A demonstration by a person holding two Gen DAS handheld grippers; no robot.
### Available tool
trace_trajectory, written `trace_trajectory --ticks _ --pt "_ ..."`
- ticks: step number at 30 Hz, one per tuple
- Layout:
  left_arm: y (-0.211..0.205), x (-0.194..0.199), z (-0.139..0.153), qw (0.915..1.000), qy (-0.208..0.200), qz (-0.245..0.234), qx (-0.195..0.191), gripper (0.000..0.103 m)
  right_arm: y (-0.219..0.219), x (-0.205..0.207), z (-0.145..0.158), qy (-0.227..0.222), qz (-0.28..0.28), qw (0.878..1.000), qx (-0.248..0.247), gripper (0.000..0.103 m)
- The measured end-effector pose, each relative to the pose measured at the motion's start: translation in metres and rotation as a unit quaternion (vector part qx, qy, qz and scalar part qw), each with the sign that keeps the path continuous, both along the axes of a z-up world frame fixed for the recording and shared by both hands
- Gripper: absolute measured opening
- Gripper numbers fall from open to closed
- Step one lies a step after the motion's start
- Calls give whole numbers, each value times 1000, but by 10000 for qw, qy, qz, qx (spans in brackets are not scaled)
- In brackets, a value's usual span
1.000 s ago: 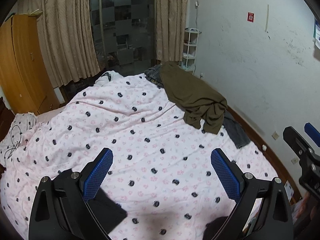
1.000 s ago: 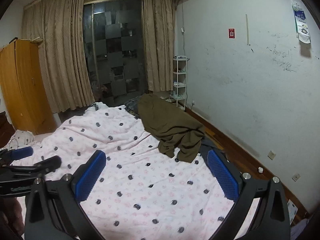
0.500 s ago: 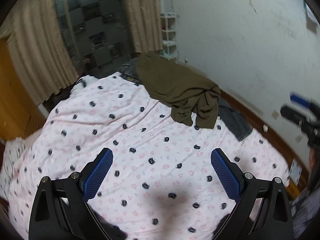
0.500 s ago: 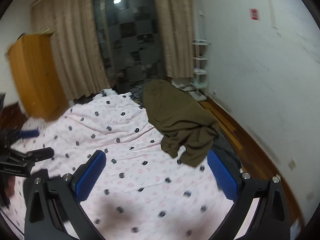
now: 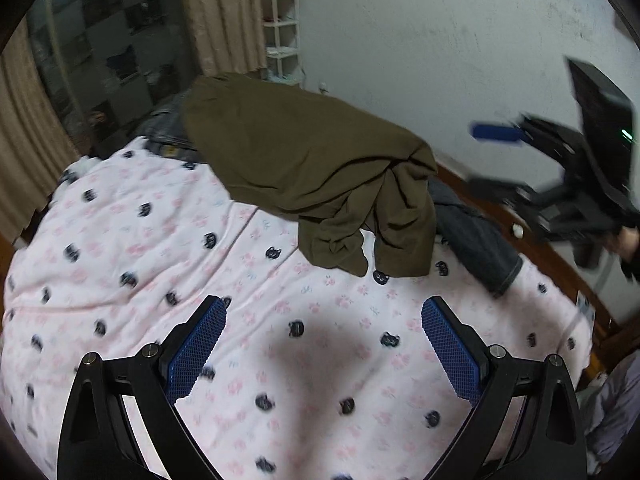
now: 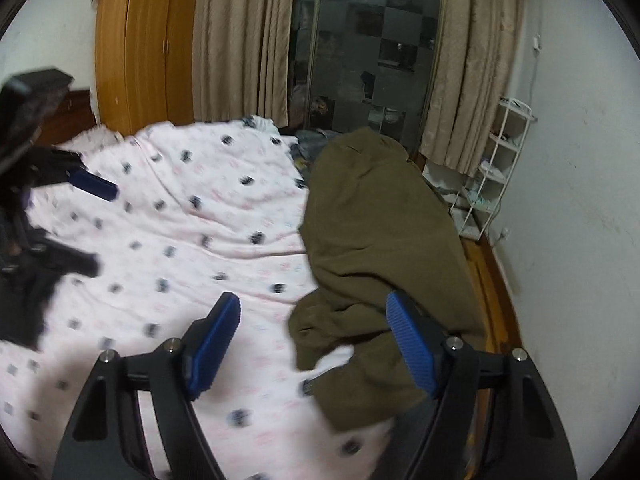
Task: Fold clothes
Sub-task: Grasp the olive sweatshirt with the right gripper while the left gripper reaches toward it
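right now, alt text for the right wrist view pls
The right gripper hangs over a bed, jaws closing with nothing pinched yet, its right finger over a rumpled olive garment lying on the pink quilt. The left gripper shows blurred at the left edge; behind are curtains and a wardrobe.

A big garment (image 5: pixel 304 172) lies on the bed cover (image 5: pixel 200 264), along the side near the wall (image 5: pixel 420 40). Another piece of clothing (image 5: pixel 476 240) lies just beside it, partly under it, at the bed's edge. A shelf rack (image 6: pixel 492 184) stands by the wall behind the bed. Curtains (image 6: pixel 240 40) hang on both sides of the window (image 6: pixel 360 48). A wardrobe (image 6: pixel 140 48) stands left of them.
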State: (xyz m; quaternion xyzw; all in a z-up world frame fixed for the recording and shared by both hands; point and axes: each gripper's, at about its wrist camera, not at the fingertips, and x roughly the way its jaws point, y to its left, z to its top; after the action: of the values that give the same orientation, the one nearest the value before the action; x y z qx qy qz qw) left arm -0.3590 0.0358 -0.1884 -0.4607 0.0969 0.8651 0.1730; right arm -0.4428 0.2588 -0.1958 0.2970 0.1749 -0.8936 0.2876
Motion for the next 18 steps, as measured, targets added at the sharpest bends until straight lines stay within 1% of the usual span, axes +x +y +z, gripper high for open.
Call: trace_trajectory --ticks 1,3,4,6,8,10,11,14,16,18 --pt "0 -8 -7 10000 -27 -10 80 97 -1 -13 -12 29 48 10000 51 74" --pt "-2 -26 -20 9993 -97 -15 351 97 -5 -38 -39 85 182 9996 197 64" --pt "-4 -33 -26 9988 -133 -11 469 97 -9 -49 -52 96 261 9991 309 61" --pt "-6 -41 -39 9986 -120 27 506 97 -18 -72 -83 72 450 9974 559 46" --pt "-12 -46 -51 9985 -111 122 526 97 -26 -89 -106 -19 577 9958 706 40" --pt "-19 -52 -62 9974 -197 229 649 97 -35 -104 -128 -63 716 9938 847 39" --pt "-22 -53 -69 9966 -260 303 724 97 -40 -108 -136 -12 746 9927 949 39" --pt "-35 -54 -88 9948 -437 503 765 97 -55 -120 -160 189 809 9884 1273 40" --pt "-43 -50 -97 9930 -534 597 873 97 -64 -128 -176 349 820 9841 1535 40" --pt "-49 -50 -104 9913 -628 659 950 97 -71 -132 -191 582 830 9758 1936 40"
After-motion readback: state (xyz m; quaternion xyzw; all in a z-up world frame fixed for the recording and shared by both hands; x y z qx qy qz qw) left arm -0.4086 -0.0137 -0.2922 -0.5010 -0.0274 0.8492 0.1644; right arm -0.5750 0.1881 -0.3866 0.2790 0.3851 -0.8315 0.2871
